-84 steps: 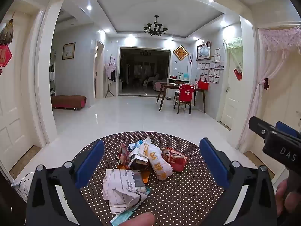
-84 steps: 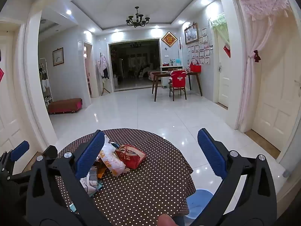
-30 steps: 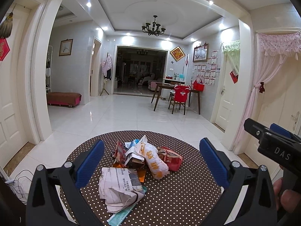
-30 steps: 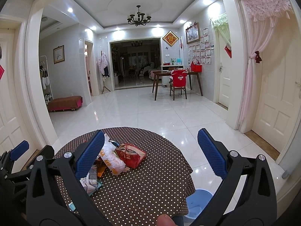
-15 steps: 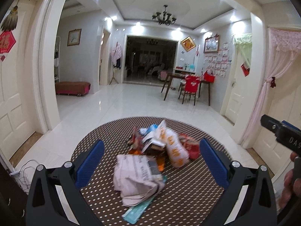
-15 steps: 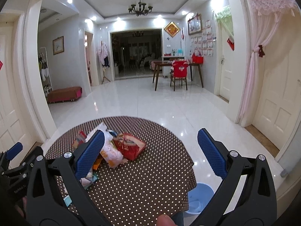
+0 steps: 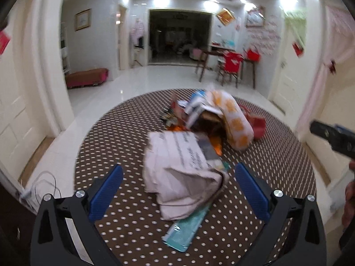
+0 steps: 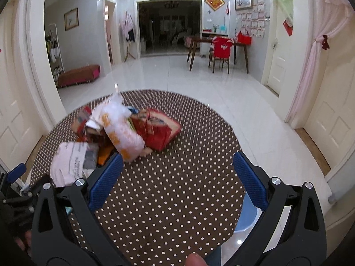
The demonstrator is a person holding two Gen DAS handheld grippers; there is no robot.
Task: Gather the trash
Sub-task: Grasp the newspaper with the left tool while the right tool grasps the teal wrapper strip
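You're basically just getting started: both the left gripper (image 7: 177, 190) and right gripper (image 8: 176, 179) are hanging wide open and empty, the whole trash pile (image 8: 119, 130) is sitting uncollected toward the table's (image 8: 177, 199) left edge, and the blue bin (image 8: 247, 218) is waiting below the near-right edge.

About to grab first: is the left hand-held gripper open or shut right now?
Open. In the left wrist view, the left hand-held gripper has its blue pads spread wide on either side of the crumpled paper, gripping nothing.

text check | I can read nothing for certain | crumpled white paper (image 7: 177, 155): printed lines, blurred past reading | white snack bag (image 8: 121, 130): orange characters, I can't make them out | red diamond wall plaque (image 8: 214, 1): gold mark, too small | wall sheets (image 8: 253, 27): illegible
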